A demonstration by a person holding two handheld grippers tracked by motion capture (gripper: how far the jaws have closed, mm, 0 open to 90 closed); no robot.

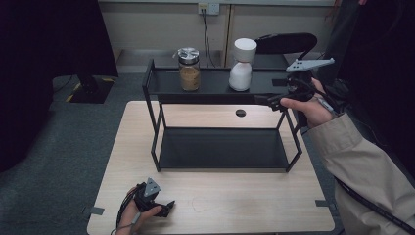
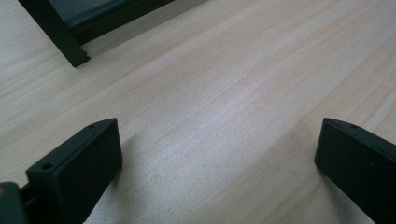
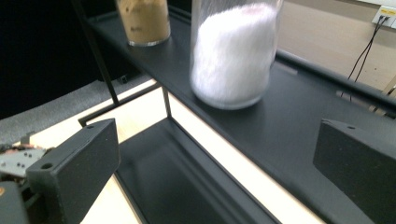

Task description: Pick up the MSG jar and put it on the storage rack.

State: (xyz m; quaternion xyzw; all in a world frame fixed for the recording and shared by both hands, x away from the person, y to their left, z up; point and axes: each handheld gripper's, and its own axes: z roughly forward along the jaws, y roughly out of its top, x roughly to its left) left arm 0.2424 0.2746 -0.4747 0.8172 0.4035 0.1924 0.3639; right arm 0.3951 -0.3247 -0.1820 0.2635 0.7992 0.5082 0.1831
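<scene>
A black two-tier metal rack [image 1: 161,93] stands on the light wood table [image 1: 235,200]. On its top shelf are a jar of brown grains [image 1: 189,69] with a silver lid and a jar of white powder [image 1: 242,64] with a white lid. My right gripper [image 1: 269,101] hovers at the right end of the top shelf, open, pointing left toward the white jar [image 3: 231,51]. The brown jar [image 3: 144,18] sits farther along that shelf [image 3: 285,130]. My left gripper [image 1: 168,206] rests low at the table's front left, open over bare wood [image 2: 215,126], with nothing between its jaws.
The rack's lower shelf [image 1: 220,147] holds nothing. A rack foot [image 2: 70,49] shows at the upper left of the left gripper view. A cable hole [image 1: 240,113] lies in the table behind the rack. A dark chair [image 1: 286,43] and black curtains [image 1: 44,44] stand beyond.
</scene>
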